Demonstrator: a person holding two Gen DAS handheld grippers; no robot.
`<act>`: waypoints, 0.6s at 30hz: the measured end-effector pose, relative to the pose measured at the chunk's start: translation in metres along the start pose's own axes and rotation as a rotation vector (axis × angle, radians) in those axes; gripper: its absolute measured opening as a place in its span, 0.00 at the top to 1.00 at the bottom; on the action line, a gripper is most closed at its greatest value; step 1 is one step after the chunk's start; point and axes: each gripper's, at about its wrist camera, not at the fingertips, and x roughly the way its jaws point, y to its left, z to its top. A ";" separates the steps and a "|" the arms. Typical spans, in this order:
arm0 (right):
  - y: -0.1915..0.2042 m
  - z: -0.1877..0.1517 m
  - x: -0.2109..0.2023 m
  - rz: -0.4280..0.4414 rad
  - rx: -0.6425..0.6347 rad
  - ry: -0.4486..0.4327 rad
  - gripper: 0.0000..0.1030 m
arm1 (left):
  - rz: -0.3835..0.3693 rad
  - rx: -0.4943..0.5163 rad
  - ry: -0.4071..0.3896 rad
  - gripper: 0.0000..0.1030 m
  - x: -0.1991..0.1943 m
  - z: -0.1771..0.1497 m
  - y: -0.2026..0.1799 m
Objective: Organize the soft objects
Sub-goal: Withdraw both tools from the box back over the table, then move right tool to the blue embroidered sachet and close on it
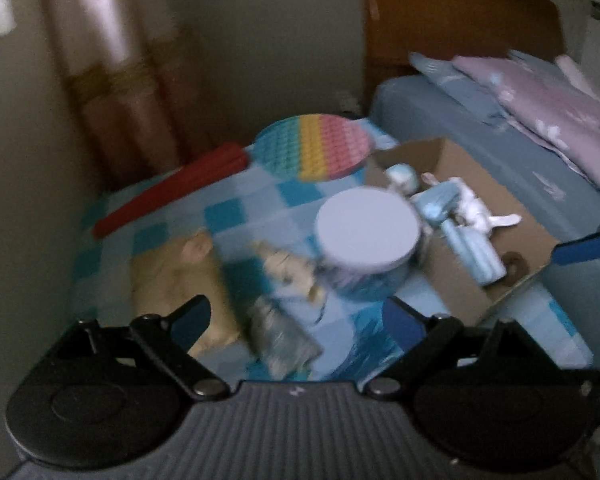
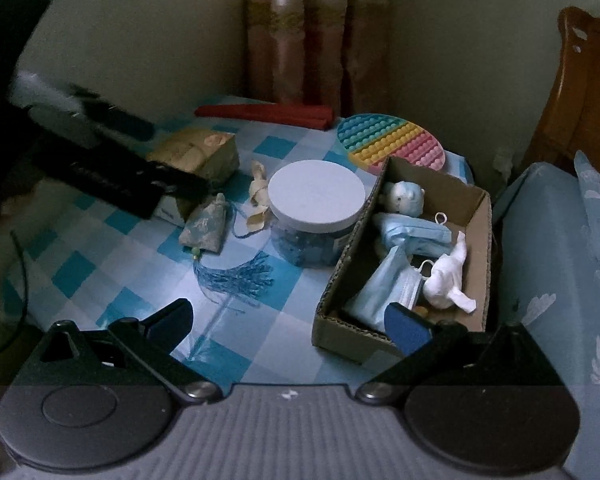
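Blur: my left view is smeared, so the small beige toy [image 1: 290, 266] and the sachet [image 1: 278, 334] show no detail.
Cut off: my left gripper [image 1: 298, 318] appears in the right view only as a dark blurred shape at far left.
Left jaws: spread wide, nothing between them, hanging over the checked cloth [image 1: 256, 204] just near of the sachet.
Right jaws: my right gripper [image 2: 290, 320] stands wide apart, empty.
Cardboard box [image 2: 404, 338]: at my right fingertip, holding a blue bear [image 2: 402, 196], face masks [image 2: 384, 288] and a white plush [image 2: 446, 276].
Sachet in right view [image 2: 206, 224]: far left of the gap, beside the jar [image 2: 314, 212].

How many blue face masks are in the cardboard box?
2: one face mask lies across the middle of the cardboard box, below the small bear; the other lies toward the near end. More may be hidden underneath.
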 end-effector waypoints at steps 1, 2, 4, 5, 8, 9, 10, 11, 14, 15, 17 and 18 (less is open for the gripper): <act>0.001 0.001 0.000 -0.004 -0.007 -0.001 0.00 | 0.014 -0.023 -0.003 0.10 -0.002 -0.007 0.004; 0.003 0.001 0.001 -0.007 -0.012 -0.005 0.00 | 0.031 -0.051 -0.004 0.10 -0.004 -0.015 0.007; 0.005 0.004 0.002 0.001 -0.025 -0.009 0.00 | 0.053 -0.081 0.000 0.10 -0.005 -0.028 0.010; 0.006 0.006 0.003 0.003 -0.028 -0.010 0.00 | 0.063 -0.098 -0.004 0.10 -0.006 -0.035 0.012; 0.010 0.011 0.007 0.013 -0.046 -0.022 0.00 | 0.054 -0.127 0.018 0.10 -0.003 -0.048 0.015; 0.011 0.013 0.009 0.017 -0.050 -0.027 0.00 | 0.045 -0.133 0.024 0.10 -0.001 -0.052 0.016; 0.013 0.013 0.010 0.018 -0.054 -0.033 0.00 | 0.044 -0.134 0.029 0.10 0.000 -0.054 0.016; 0.015 0.014 0.012 0.023 -0.056 -0.038 0.00 | 0.045 -0.136 0.030 0.10 0.000 -0.058 0.017; 0.022 0.018 0.019 0.039 -0.045 -0.055 0.02 | 0.073 -0.132 0.033 0.10 -0.001 -0.068 0.022; 0.024 0.019 0.020 0.039 -0.040 -0.061 0.02 | 0.083 -0.128 0.037 0.10 -0.001 -0.071 0.024; 0.031 0.022 0.024 0.033 -0.024 -0.080 0.04 | 0.095 -0.119 0.054 0.10 0.000 -0.078 0.028; 0.035 0.025 0.027 0.043 -0.013 -0.084 0.08 | 0.097 -0.113 0.067 0.10 0.000 -0.082 0.031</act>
